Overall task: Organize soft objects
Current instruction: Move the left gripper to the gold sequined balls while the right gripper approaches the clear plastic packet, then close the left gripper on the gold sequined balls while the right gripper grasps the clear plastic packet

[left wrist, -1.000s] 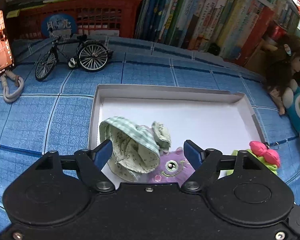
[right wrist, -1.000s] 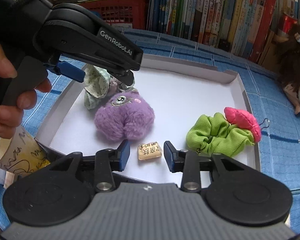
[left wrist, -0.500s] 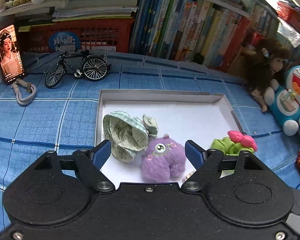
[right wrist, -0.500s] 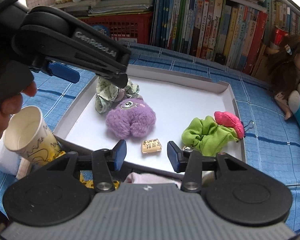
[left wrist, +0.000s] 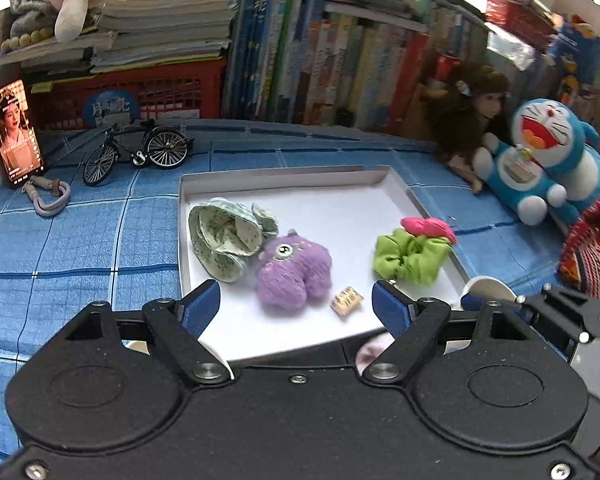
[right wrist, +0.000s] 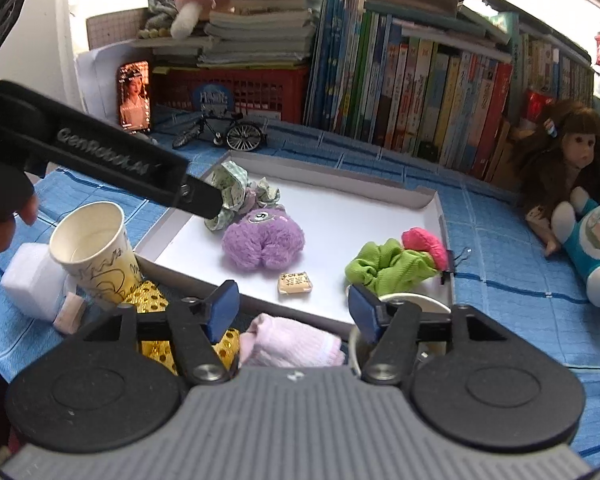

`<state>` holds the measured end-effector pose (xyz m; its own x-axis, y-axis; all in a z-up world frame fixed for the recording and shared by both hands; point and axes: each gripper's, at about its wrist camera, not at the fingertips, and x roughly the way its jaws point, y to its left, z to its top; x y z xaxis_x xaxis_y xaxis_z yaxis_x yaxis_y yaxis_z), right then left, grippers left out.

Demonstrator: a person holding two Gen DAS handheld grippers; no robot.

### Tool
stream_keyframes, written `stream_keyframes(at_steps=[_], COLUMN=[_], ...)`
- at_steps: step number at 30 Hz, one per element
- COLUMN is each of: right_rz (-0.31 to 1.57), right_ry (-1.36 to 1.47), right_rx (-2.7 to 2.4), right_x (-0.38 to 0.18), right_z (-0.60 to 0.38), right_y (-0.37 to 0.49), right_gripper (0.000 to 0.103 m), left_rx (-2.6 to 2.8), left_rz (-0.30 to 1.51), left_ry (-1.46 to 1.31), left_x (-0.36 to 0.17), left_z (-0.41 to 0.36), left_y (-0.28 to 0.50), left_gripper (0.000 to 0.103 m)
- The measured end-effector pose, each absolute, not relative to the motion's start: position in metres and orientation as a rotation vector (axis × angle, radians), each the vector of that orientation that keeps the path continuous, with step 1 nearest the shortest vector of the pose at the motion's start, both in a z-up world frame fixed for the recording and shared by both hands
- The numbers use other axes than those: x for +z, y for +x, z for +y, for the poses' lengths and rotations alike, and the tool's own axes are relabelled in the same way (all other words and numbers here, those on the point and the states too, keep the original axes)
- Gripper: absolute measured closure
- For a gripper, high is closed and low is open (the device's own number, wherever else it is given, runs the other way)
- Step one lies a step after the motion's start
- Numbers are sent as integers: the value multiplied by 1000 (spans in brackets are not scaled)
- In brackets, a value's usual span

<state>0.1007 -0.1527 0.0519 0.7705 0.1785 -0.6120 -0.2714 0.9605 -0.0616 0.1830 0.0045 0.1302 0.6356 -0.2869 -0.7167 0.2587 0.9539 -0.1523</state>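
1. The white tray (left wrist: 284, 178) lies on the blue checked cloth of the bench (left wrist: 80, 240) and holds four soft things.
2. A purple plush (left wrist: 294, 270) sits near the tray's middle, touching a green patterned fabric bundle (left wrist: 224, 236) in the tray's left part.
3. A lime-green scrunchie with a pink piece on top (left wrist: 414, 252) lies by the tray's right wall, well apart from the plush.
4. A small tan squishy with printed characters (right wrist: 295, 283) lies between plush and scrunchie, nearer the front rim.
5. The left gripper (left wrist: 296, 306) hangs over the tray's front edge; its fingers are opening wide with nothing held between them.
6. The right gripper (right wrist: 292, 308) hovers in front of the tray; its fingers are opening too, empty, above a pink folded cloth (right wrist: 292, 342) and gold sequin fabric (right wrist: 152, 300).
7. A paper cup (right wrist: 94, 248) and a white block (right wrist: 32, 280) stand to the tray's left.
8. Behind are a model bicycle (left wrist: 136, 154), a phone (left wrist: 14, 132), books (left wrist: 340, 64), a doll (right wrist: 564, 172) and a blue cat plush (left wrist: 548, 160).
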Motion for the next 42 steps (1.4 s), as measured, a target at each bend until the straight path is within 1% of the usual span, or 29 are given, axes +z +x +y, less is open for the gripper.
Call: stream_keyframes(at_steps=[12, 16, 22, 28, 32, 38, 41, 42], right_rz=[500, 476, 458, 392, 373, 375, 378, 376], right_ry=[-200, -198, -178, -130, -111, -62, -19, -1], right_rx=[233, 207, 154, 79, 52, 37, 22, 15], right_x=[55, 43, 23, 3, -11, -29, -35, -37], right_z=[-168, -172, -183, -196, -200, -207, -212, -215], right_y=[49, 34, 15, -2, -10, -18, -22, -23], right_gripper=[15, 14, 14, 14, 14, 14, 14, 14], left_rx=[-368, -353, -331, -241, -234, -245, -240, -238], left_rz=[701, 624, 561, 450, 435, 477, 495, 499], left_ry=[-17, -13, -26, 49, 60, 7, -29, -42], left_x=[128, 117, 95, 71, 59, 41, 31, 28], left_z=[6, 2, -2, -16, -23, -24, -23, -22], left_y=[117, 93, 62, 31, 20, 13, 12, 12], left_gripper=[16, 14, 14, 13, 13, 21, 28, 33])
